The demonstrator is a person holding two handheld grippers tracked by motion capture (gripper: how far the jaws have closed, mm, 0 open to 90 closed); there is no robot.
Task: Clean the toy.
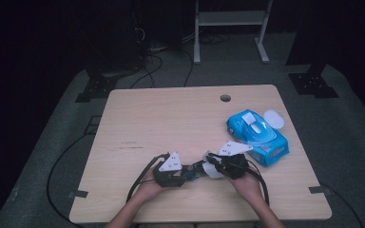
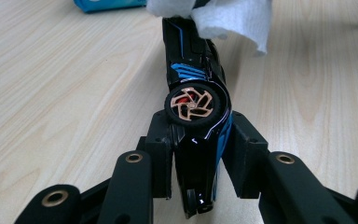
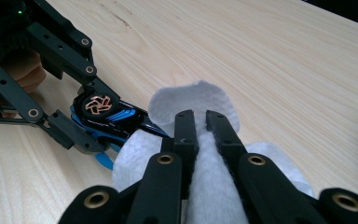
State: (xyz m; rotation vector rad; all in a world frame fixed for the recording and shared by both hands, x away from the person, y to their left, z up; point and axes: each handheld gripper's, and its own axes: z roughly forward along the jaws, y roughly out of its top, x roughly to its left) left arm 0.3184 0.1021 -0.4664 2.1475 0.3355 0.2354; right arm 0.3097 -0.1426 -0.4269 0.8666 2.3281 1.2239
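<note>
Wiping down a toy is what's going on, as far as I can judge. It's a glossy black toy car with blue stripes and copper-coloured wheel rims (image 2: pixel 193 105), held up near the front edge of the pale wooden table (image 1: pixel 171 118), between the person's two hands.

The left gripper (image 2: pixel 196 154) has its jaws clenched on the sides of the car's body, just behind one wheel, so the car sticks out nose-first away from that camera. In the right gripper view you can see that same wheel sitting right by the other tool's jaws. The right gripper (image 3: pixel 199 122) is pinched tight on a white, fluffy wet wipe (image 3: pixel 193 100), which bunches up around the jaws and is draped against the far end of the car, touching it.

So I'd call this mid-wipe: the wipe is on the car, and most of the body is left uncovered. Next move probably calls for dragging the wipe along the body toward the wheel while the left grip stays firm, or turning the car to reach another side.

Farther out on the right side of the table sits a blue plastic pack of wipes (image 1: pixel 259 135) with its white lid flipped open, well apart from the hands.
</note>
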